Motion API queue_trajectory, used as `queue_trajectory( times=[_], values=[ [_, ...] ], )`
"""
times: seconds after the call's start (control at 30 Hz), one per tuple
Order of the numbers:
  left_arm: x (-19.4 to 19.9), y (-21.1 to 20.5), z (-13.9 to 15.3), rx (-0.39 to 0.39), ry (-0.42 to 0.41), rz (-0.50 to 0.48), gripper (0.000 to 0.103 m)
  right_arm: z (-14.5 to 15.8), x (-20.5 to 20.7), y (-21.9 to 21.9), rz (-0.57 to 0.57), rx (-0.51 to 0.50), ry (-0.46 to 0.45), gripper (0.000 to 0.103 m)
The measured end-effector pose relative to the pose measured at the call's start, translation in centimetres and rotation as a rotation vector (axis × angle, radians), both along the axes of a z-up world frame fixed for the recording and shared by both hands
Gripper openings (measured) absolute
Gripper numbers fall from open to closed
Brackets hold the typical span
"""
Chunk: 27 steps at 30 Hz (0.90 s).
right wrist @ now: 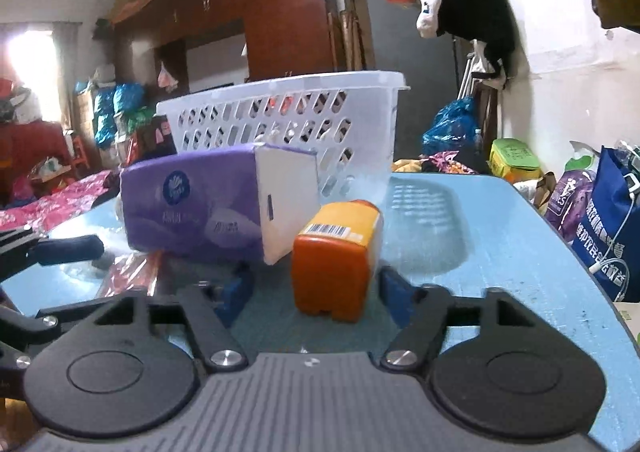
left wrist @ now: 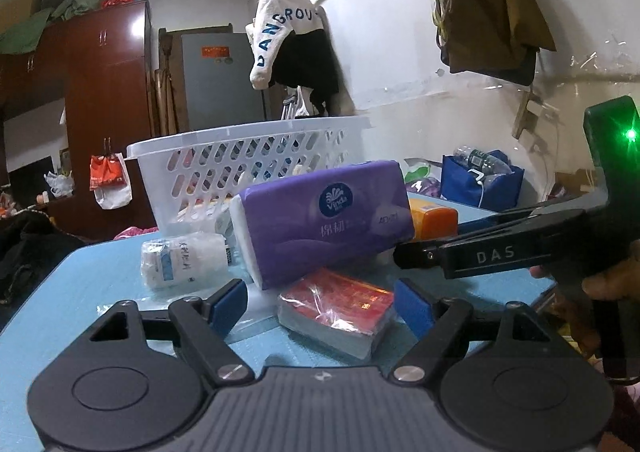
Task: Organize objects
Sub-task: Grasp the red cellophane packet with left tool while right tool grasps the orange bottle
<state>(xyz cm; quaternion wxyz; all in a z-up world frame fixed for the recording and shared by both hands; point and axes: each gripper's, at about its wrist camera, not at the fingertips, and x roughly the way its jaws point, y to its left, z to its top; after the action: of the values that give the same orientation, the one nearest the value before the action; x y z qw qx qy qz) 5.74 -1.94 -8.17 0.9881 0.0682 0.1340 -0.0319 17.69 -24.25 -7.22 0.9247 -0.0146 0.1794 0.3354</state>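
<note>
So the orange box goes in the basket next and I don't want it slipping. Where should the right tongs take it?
Grip the orange box across its two long side walls, coming from its near end, level with the table. It lies on its side, end-on to the right tongs, whose pads already flank it. The tissue pack leans close on its left.

Dark red-brown wardrobe (left wrist: 104, 92), clothes heaped on top. Grey door (left wrist: 222, 80) bearing a red notice. White garment with blue lettering (left wrist: 280, 32) hung over black clothing. Blue tote bag (left wrist: 484, 180) beside the blue table (right wrist: 500, 236). Green-lidded box (right wrist: 514, 158).
</note>
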Motion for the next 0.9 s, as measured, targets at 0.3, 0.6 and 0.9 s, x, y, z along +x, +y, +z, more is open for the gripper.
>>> queue_trajectory(
  times=[0.3,0.6,0.9],
  values=[
    [0.1,-0.8,-0.3,0.035,0.017,-0.03,0.084,0.0,-0.3,0.0,-0.011,-0.004,-0.01,0.064],
    [0.9,-0.4,-1.1,-0.005,0.053,-0.056,0.071,0.0,0.1,0.2,-0.015,-0.006,-0.007,0.064],
    [-0.1,0.4,-0.7,-0.041,-0.014,-0.048,0.07,0.3,-0.5,0.2,-0.038,-0.042,-0.063,0.047]
  ],
)
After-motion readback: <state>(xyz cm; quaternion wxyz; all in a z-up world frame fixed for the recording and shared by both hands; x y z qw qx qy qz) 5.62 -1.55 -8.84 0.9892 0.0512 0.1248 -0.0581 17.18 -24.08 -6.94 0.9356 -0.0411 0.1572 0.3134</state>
